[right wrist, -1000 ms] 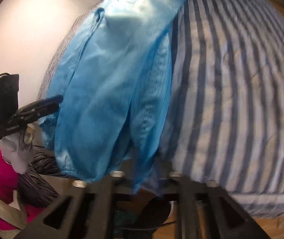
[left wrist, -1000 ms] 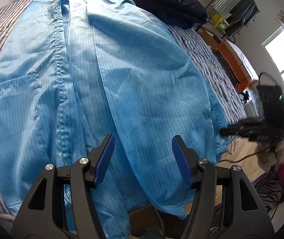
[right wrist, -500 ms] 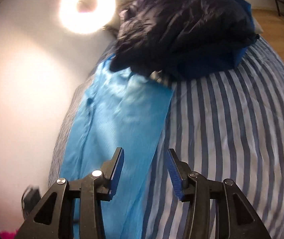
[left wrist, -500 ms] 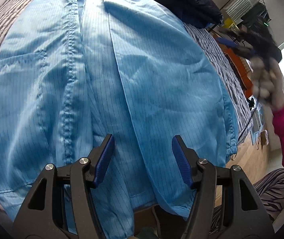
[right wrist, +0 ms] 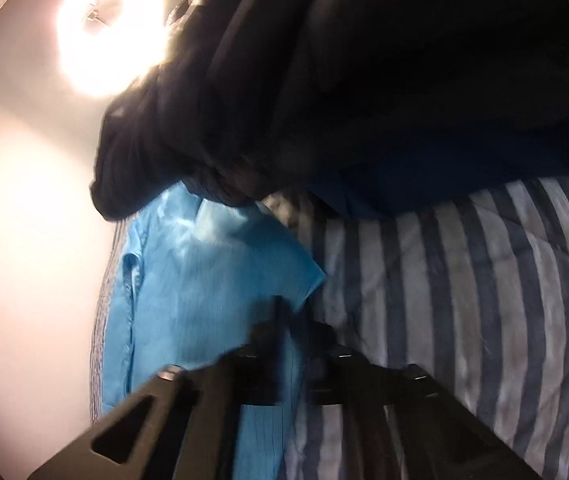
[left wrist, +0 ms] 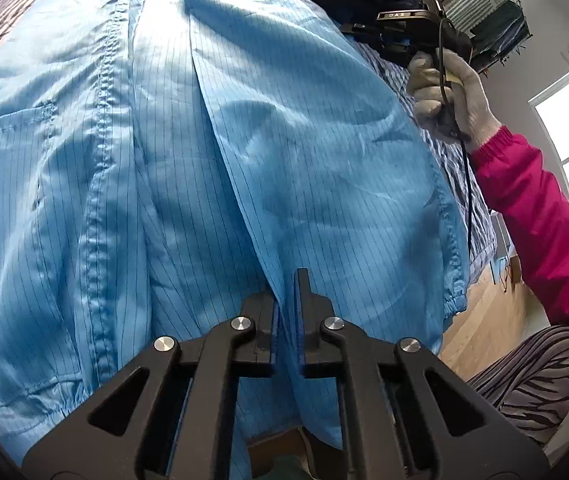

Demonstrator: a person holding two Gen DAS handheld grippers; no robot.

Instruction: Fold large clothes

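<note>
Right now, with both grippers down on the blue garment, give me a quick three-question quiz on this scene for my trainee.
1. True or false: the left gripper is shut on a fold of the blue garment.
2. What lies on the striped bedding past the garment's far end?
A. a dark jacket
B. a red towel
C. a cardboard box
3. Fill in: the hand holding the right gripper wears a pale ____ below a pink sleeve.

Key: 1 true. 2 A, the dark jacket. 3 glove.
</note>
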